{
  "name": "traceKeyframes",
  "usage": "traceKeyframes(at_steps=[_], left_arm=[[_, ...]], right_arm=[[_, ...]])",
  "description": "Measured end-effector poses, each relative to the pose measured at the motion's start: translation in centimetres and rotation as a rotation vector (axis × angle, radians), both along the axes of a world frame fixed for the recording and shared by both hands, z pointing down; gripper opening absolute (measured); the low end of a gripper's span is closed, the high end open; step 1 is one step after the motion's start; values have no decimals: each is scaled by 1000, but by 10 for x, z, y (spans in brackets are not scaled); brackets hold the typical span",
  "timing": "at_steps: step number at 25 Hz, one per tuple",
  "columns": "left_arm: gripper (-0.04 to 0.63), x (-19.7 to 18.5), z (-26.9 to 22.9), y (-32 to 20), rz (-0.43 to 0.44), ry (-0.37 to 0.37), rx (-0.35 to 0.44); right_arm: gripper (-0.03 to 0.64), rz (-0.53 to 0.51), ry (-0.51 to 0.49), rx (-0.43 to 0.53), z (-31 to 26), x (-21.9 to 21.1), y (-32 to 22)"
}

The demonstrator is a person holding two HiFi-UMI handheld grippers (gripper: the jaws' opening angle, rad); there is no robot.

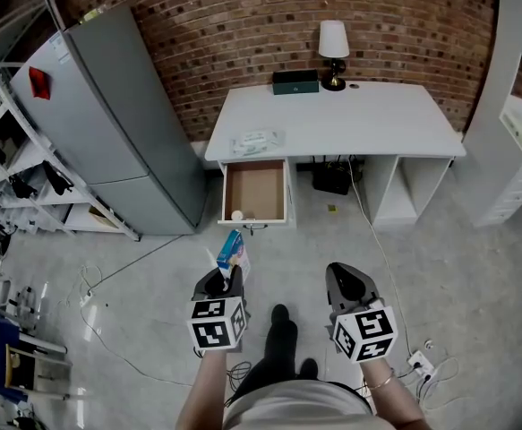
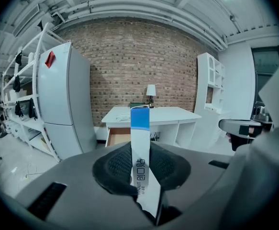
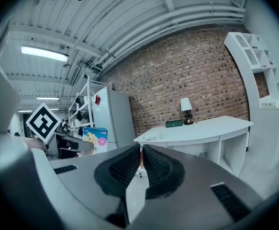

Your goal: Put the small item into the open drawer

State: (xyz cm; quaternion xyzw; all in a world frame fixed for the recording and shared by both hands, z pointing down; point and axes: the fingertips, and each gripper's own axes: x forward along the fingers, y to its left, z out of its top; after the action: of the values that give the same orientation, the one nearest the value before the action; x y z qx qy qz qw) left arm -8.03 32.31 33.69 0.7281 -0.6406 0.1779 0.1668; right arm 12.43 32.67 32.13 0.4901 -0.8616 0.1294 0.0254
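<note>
- Left gripper point(image 1: 226, 279) is clamping small box point(image 1: 231, 250), holding it well short of open drawer point(image 1: 256, 189).
- Right gripper point(image 1: 344, 281) is idling, jaws together, empty.
- Transport step; next needs reaching fwd, lowering box in.

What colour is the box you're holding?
The thin cardboard box is blue and white; left gripper view.

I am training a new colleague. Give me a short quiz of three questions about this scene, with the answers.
1. True or false: the drawer under the white desk is shut.
2. Which gripper holds the blue and white packet? A) left gripper B) right gripper
3. Fill in: the lamp stands on the ____.

Key: 1 false, the drawer is pulled open; 2 A; 3 desk.
</note>
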Motion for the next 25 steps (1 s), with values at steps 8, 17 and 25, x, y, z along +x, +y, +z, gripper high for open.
traceKeyframes(at_steps=[8, 17, 25], left_arm=[[92, -21, 19, -84, 5, 31, -25], [92, -58, 41, -215, 25, 41, -72], [92, -83, 58, -305, 50, 61, -105]], right_arm=[[40, 14, 23, -13, 6, -14, -76], [41, 30, 58, -60, 24, -52, -203], [43, 59, 65, -86, 30, -78, -293]])
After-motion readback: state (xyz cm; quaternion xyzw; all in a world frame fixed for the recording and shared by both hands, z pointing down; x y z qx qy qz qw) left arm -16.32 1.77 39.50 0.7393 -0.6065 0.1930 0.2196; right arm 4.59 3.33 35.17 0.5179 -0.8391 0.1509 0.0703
